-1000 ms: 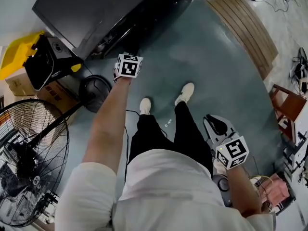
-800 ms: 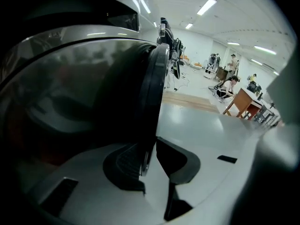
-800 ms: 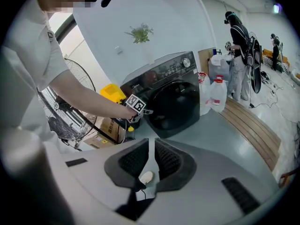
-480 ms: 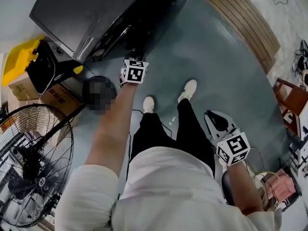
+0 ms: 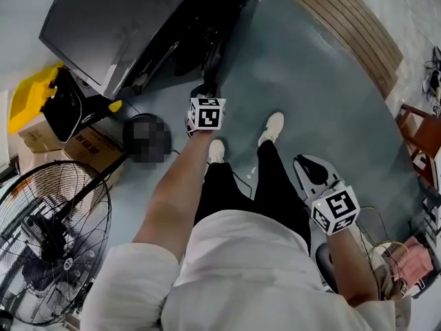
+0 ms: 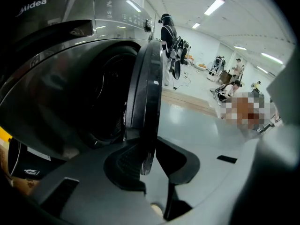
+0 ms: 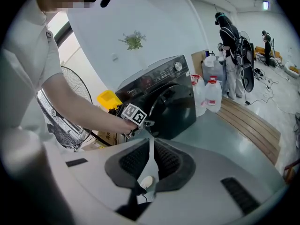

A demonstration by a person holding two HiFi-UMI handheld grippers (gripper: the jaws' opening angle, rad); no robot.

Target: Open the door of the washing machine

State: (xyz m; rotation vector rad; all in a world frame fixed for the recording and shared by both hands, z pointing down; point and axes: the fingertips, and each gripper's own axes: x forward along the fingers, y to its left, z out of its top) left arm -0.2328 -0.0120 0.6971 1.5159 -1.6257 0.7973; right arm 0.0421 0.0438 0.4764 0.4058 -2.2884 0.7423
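Although the dark grey front-loading washing machine (image 5: 124, 26) stands square on the grey floor (image 5: 310, 81), its round dark door (image 6: 145, 88) is swung well out from the front. In the left gripper view we see that door edge-on. Its long axis runs upright, its free rim points toward us, and the open drum mouth (image 6: 105, 102) lies to its left.

We hold the left tongs (image 6: 149, 161) on the lower part of that rim. Their jaws have just been closing, and the ribbed pads (image 6: 123, 165) now sit against both faces of the door's edge, only part-way shut because the rim fills the gap. In the head view their marker cube (image 5: 207, 113) lies just ahead of our white shoes (image 5: 216, 150), with the door's dark edge beyond it.

We keep the right tongs (image 7: 150, 158) low beside our right leg, well apart from the machine. Their jaws are drawn together to a thin sliver, with nothing between them. From there we see the left tongs at the door's near edge.

Compared with a second ago, the left marker cube lies farther from the machine's front and nearer our feet, and the door stands wider. The right tongs (image 5: 313, 174) keep much the same place. A black standing fan (image 5: 48, 247) stays at our left.
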